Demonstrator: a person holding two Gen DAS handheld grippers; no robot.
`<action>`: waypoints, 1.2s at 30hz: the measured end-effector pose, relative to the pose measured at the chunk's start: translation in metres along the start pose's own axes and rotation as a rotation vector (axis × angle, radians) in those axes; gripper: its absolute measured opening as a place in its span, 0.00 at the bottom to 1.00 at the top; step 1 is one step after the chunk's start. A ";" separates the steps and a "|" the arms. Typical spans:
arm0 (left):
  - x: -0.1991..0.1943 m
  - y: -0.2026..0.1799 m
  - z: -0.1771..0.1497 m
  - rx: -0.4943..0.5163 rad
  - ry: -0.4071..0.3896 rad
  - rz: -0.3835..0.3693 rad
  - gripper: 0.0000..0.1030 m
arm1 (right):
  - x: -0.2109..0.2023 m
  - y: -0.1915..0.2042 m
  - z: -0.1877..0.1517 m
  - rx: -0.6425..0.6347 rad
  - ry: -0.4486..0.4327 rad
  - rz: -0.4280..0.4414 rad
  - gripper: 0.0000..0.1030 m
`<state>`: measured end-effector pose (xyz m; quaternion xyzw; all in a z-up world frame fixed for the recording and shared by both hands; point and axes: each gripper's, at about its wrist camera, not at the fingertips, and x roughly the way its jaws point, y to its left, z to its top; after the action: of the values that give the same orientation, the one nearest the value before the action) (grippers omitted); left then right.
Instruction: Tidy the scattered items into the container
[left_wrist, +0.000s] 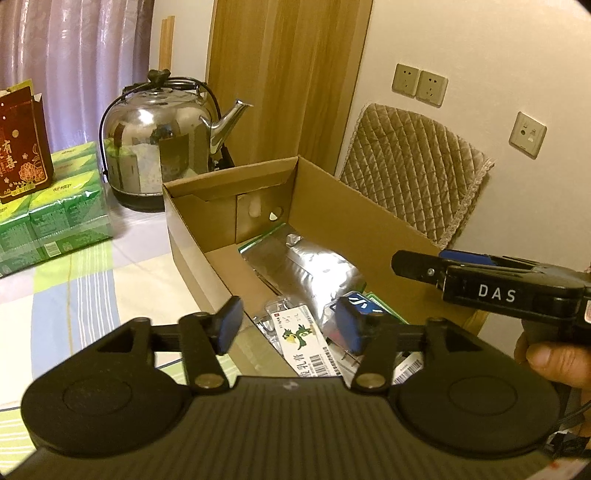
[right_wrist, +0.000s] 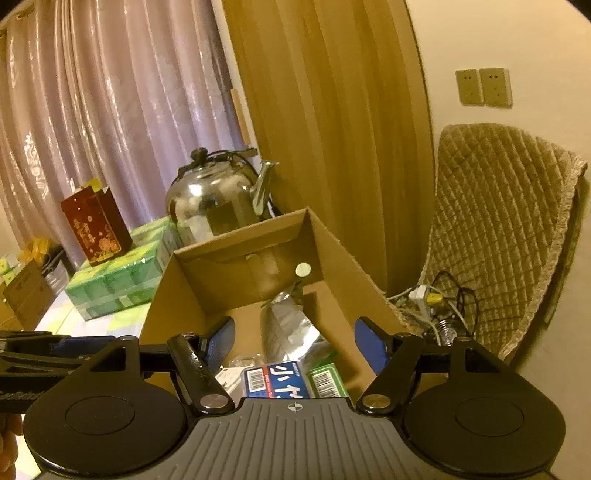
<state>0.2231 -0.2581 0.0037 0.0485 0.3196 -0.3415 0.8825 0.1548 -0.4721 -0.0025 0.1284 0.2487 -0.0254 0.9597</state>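
Left gripper (left_wrist: 290, 326) is held level, jaws apart, nothing clamped, over the near end of the cardboard box (left_wrist: 354, 225). Right gripper (right_wrist: 295, 345) is held alongside, jaws also apart and empty. Foil pouch (left_wrist: 314, 269) and packets are seen inside the box on the counter (left_wrist: 92, 295).

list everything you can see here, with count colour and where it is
cardboard box: 1, brown, open on the table, middle
foil pouch: 1, silver, inside the box
blue packet: 1, blue and white, inside the box, near end
green packet: 1, green with barcode, inside the box beside the blue one
labelled bag: 1, clear with white label, at the box's near end
kettle: 1, steel, behind the box
tissue packs: one stack, green, left of the kettle
gift bag: 1, dark red, on the tissue packs
chair cushion: 1, beige quilted, right of the box
wall sockets: 2, beige, on the wall
left gripper: open, empty
right gripper: open, empty
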 end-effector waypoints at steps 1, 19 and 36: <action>-0.003 -0.001 -0.002 -0.001 -0.013 0.004 0.62 | -0.003 -0.001 0.000 0.005 -0.004 0.000 0.68; -0.068 -0.044 -0.042 -0.096 -0.014 0.094 0.99 | -0.104 0.001 -0.003 -0.003 -0.016 -0.026 0.98; -0.147 -0.090 -0.049 -0.151 -0.020 0.200 0.99 | -0.171 0.005 -0.010 -0.010 0.070 0.020 0.98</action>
<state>0.0570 -0.2279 0.0653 0.0101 0.3293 -0.2274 0.9164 0.0013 -0.4677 0.0725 0.1270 0.2812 -0.0101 0.9512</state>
